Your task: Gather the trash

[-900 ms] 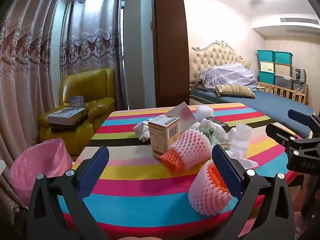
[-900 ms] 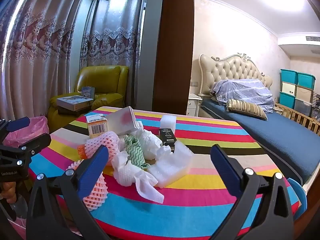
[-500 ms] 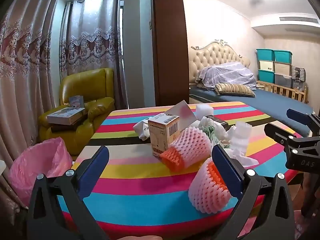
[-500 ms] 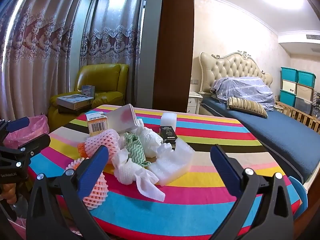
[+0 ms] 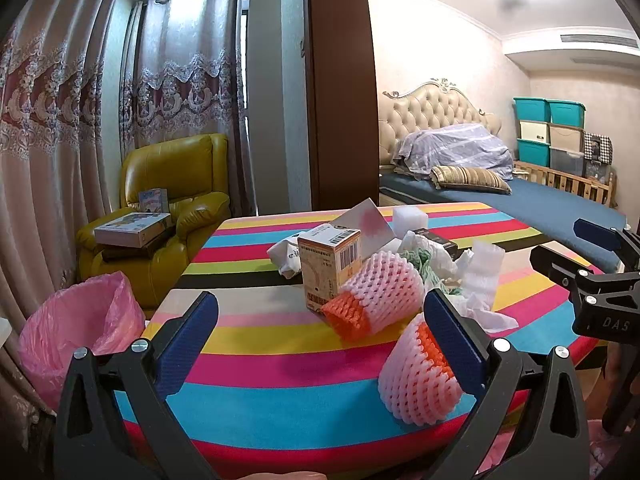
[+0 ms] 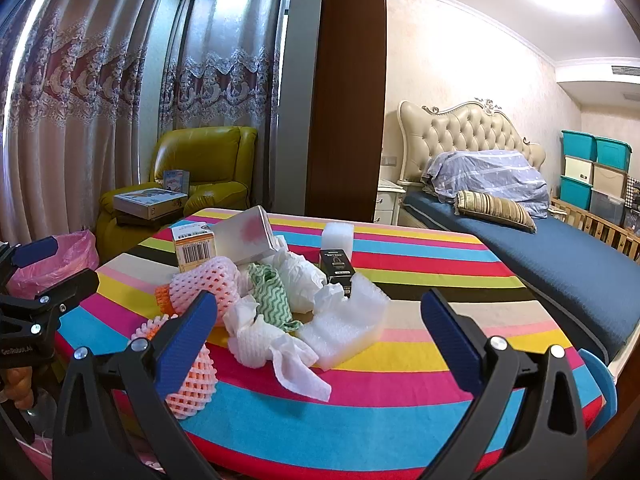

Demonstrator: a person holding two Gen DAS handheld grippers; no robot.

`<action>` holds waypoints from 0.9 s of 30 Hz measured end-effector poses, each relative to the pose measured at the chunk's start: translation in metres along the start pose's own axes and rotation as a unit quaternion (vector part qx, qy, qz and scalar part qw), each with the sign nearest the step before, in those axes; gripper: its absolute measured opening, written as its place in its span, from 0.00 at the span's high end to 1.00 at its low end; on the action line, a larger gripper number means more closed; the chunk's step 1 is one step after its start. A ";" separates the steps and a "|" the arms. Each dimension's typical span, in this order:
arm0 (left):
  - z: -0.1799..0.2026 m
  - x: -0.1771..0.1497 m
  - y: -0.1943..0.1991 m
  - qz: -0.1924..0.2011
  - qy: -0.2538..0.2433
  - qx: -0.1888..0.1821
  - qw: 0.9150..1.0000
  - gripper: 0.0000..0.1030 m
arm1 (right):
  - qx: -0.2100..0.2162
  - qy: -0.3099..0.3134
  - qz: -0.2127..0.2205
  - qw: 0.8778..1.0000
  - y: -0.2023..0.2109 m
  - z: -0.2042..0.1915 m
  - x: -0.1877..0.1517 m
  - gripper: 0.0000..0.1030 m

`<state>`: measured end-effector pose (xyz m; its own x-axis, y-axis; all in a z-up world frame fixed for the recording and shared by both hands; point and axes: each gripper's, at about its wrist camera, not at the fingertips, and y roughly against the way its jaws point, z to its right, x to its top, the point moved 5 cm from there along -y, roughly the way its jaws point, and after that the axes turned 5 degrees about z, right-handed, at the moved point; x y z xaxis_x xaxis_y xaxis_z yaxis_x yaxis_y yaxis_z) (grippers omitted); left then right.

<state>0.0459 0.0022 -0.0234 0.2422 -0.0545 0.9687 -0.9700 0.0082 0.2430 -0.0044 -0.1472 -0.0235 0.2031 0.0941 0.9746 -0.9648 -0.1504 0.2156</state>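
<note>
Changes noted: slight only. Left wrist view: table point(image 5: 280, 392) and trash pile sit marginally lower in frame; right gripper point(image 5: 600, 276) at the right edge likewise. Right wrist view: crumpled tissue point(image 6: 280, 344) closer and lower; left gripper point(image 6: 36, 280) marginally lower.

Trash pile sitting on striped table point(image 5: 280, 392), bin beside it.
Two pink foam nets point(image 5: 384, 292) point(image 5: 416, 380) lying on their sides, orange showing inside; an orange box point(image 5: 328, 268) standing upright behind them. White tissues point(image 6: 280, 344), green-striped cloth point(image 6: 272, 292), bubble wrap point(image 6: 348, 328) and black box point(image 6: 336, 270) clustering together. Pink-lined bin point(image 5: 76, 332) standing open at table's left.
</note>
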 end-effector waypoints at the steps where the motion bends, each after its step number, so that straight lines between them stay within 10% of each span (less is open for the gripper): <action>1: 0.000 -0.001 0.000 0.000 0.000 0.000 1.000 0.06 | 0.000 0.000 0.000 1.000 0.000 0.000 -0.001 0.04; 27: 0.000 -0.001 0.000 -0.001 -0.001 -0.001 1.000 0.06 | -0.001 -0.016 -0.008 1.000 -0.004 0.001 0.000 0.04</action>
<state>0.0454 0.0020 -0.0241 0.2444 -0.0568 0.9680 -0.9694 0.0095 0.2453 -0.0008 -0.1473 -0.0238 0.2240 0.0649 0.9724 -0.9617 -0.1472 0.2313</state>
